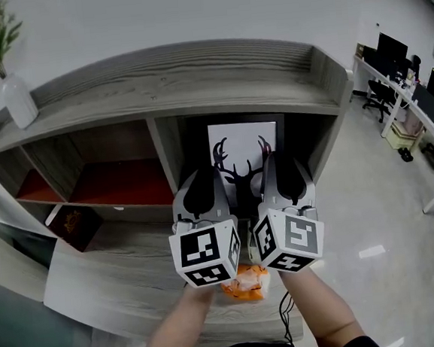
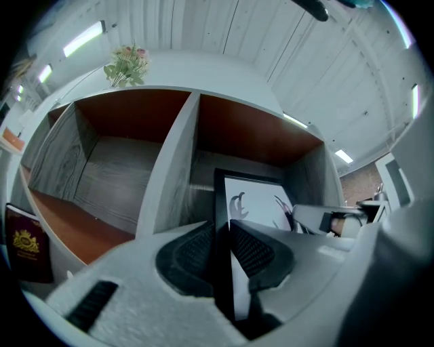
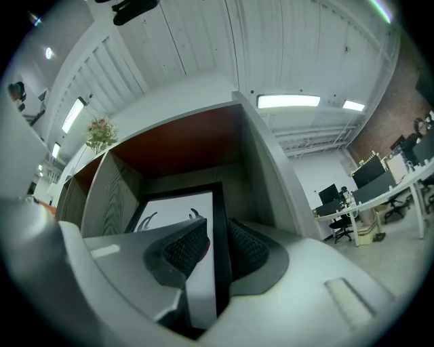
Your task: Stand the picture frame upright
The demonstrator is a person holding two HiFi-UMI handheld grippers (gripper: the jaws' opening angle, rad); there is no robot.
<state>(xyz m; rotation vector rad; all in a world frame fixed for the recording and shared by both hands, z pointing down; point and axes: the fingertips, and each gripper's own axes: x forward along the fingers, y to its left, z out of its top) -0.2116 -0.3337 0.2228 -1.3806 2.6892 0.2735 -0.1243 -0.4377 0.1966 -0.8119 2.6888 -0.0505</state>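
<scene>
Frame (image 1: 242, 138) stands in the shelf (image 1: 158, 98), each side edge pinched in our left gripper (image 2: 220, 252) and right gripper (image 3: 217, 249), so next we judge a gentle release is due.

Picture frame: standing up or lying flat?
Upright: picture frame stands in the shelf cubby, deer print facing out; left claw and right claw pinch its sides.

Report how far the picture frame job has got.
Done: the picture frame looks upright in the shelf's right compartment. In hand: the left hand-held gripper and right hand-held gripper each clamp a side edge. Left: let go and withdraw; its base is hidden, so whether it stands alone is unclear.
</scene>
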